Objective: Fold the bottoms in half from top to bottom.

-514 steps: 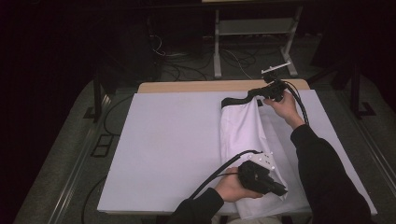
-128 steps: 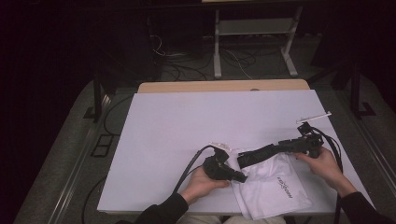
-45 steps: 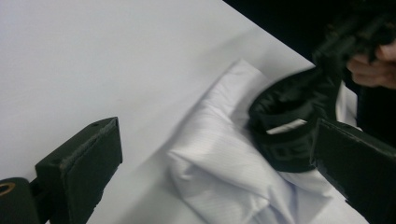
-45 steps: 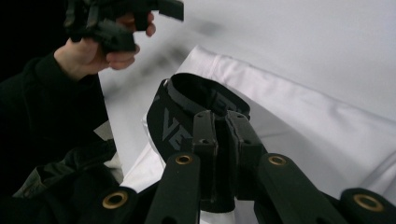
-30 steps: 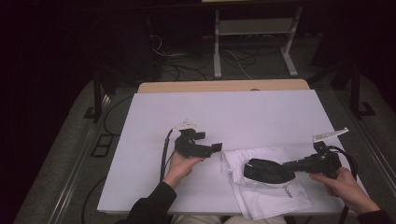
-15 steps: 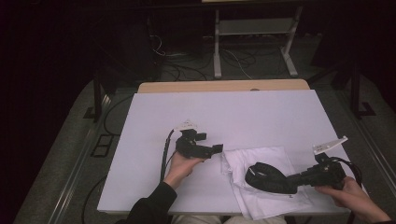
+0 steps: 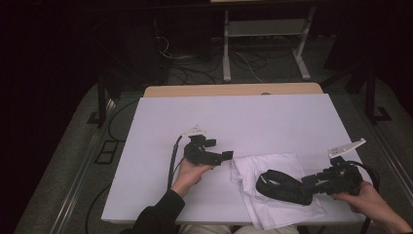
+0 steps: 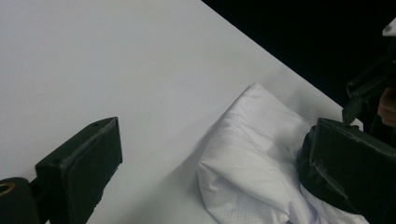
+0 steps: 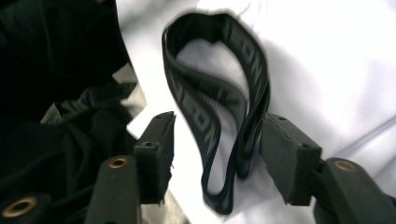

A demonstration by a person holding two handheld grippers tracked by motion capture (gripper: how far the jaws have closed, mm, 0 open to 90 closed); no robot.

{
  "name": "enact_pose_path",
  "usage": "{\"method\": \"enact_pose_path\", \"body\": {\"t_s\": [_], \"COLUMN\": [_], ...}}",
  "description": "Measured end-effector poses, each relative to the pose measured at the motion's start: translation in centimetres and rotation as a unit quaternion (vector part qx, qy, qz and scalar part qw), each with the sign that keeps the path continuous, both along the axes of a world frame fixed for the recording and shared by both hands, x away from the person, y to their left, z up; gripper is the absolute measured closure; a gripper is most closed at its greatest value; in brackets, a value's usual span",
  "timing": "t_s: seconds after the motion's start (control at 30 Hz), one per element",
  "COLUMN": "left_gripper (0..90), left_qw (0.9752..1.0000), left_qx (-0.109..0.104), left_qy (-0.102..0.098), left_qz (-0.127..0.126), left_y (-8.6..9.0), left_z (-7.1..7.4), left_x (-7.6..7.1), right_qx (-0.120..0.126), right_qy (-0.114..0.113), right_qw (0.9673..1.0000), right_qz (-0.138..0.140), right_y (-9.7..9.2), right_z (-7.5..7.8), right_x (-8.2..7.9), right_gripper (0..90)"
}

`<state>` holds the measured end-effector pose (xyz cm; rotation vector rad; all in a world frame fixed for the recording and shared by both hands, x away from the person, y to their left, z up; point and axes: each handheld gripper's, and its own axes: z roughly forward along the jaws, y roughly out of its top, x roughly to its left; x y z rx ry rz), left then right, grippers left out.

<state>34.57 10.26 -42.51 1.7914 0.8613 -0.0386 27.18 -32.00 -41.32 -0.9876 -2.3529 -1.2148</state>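
A folded garment (image 7: 277, 192) lies at the tabletop's (image 7: 243, 122) five o'clock corner, a waistband (image 7: 282, 185) on it. The left hand-held gripper (image 7: 225, 156) sits at the garment's nine o'clock, seemingly just apart; the right hand-held gripper (image 7: 308, 184) at three o'clock.

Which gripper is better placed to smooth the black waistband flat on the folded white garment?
Right. The right gripper has just been opening and straddles the black waistband without pressing it. The left gripper is open beside the white garment, off its edge.

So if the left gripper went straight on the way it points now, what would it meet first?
Probably the folded white mesh garment: the left gripper points at its near edge, jaws open; depth unclear.
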Motion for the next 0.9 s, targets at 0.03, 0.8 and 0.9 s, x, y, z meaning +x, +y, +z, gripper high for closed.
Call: {"method": "enact_pose_path", "body": {"t_s": [0.03, 0.8, 0.9], "left_gripper": [1.6, 1.6, 1.6], "left_qw": [1.0000, 1.0000, 1.0000], "left_qx": [0.000, 0.001, 0.003], "left_qy": [0.000, -0.001, -0.001], "left_qz": [0.000, -0.003, -0.005], "left_y": [0.0, -0.1, -0.2], "left_z": [0.0, -0.1, -0.2], "left_x": [0.0, 0.1, 0.1], "right_qx": [0.005, 0.001, -0.002], "right_qy": [-0.001, -0.006, 0.003], "right_qw": [1.0000, 0.9989, 0.9995], "right_qz": [-0.006, -0.046, -0.030], "right_y": [-0.1, 3.5, 4.8], "right_z": [0.2, 0.1, -0.2], "right_x": [0.4, 7.5, 8.2], "right_gripper": [42.2, 88.0, 87.9]}}
